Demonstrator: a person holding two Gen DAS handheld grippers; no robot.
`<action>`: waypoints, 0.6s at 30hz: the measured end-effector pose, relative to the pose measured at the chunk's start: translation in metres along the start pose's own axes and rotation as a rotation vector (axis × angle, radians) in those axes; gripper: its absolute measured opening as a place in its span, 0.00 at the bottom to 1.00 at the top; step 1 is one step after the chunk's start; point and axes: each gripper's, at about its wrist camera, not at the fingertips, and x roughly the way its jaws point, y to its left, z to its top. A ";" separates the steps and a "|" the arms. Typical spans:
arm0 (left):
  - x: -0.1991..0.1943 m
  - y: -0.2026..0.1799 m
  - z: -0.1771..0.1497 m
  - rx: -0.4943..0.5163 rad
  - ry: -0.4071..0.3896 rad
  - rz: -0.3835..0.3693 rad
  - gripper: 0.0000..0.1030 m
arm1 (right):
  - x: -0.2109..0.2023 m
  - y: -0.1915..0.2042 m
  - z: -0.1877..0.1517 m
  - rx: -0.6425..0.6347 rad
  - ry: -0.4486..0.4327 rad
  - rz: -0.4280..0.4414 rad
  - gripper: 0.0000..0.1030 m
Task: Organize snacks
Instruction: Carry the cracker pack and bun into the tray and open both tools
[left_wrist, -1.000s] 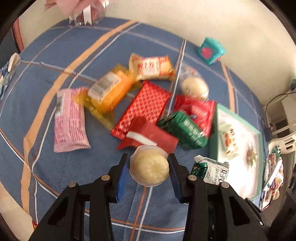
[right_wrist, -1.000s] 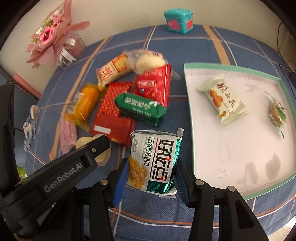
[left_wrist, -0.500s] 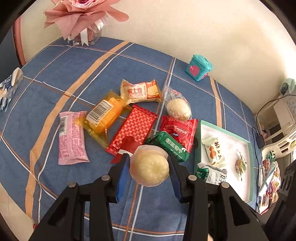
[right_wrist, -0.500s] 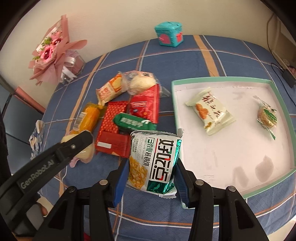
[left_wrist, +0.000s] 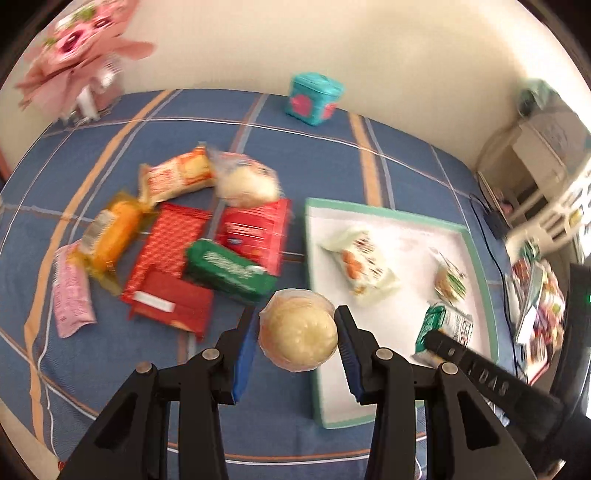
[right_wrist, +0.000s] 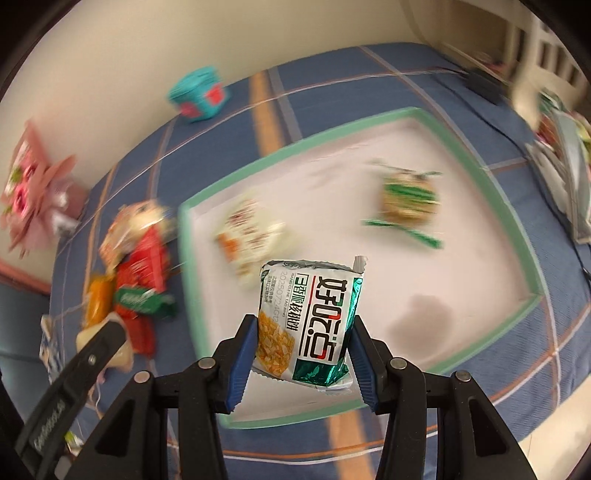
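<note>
Two snacks already lie in the tray (left_wrist: 388, 218), the right gripper (right_wrist: 301, 343) grasps a green-and-white packet (right_wrist: 314, 317) above it, the left gripper (left_wrist: 295, 332) grasps a round bun (left_wrist: 298, 334) beside its edge, and about eight packets (left_wrist: 173, 236) wait beside the tray on the surface.

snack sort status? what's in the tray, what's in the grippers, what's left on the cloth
Done: two packets lie in the tray, a white-orange one and a small green-striped one. In hand: left gripper holds a round bun; right gripper holds a green-white packet above the tray. Left: about eight snacks piled on the tablecloth, including a green packet.
</note>
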 end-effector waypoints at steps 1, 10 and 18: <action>0.002 -0.007 -0.001 0.017 0.004 -0.002 0.42 | -0.001 -0.010 0.002 0.020 -0.001 -0.008 0.50; 0.021 -0.063 -0.015 0.163 0.050 -0.019 0.42 | -0.003 -0.074 0.013 0.148 -0.002 -0.071 0.50; 0.046 -0.081 -0.023 0.235 0.090 0.010 0.42 | 0.012 -0.094 0.013 0.174 0.045 -0.108 0.50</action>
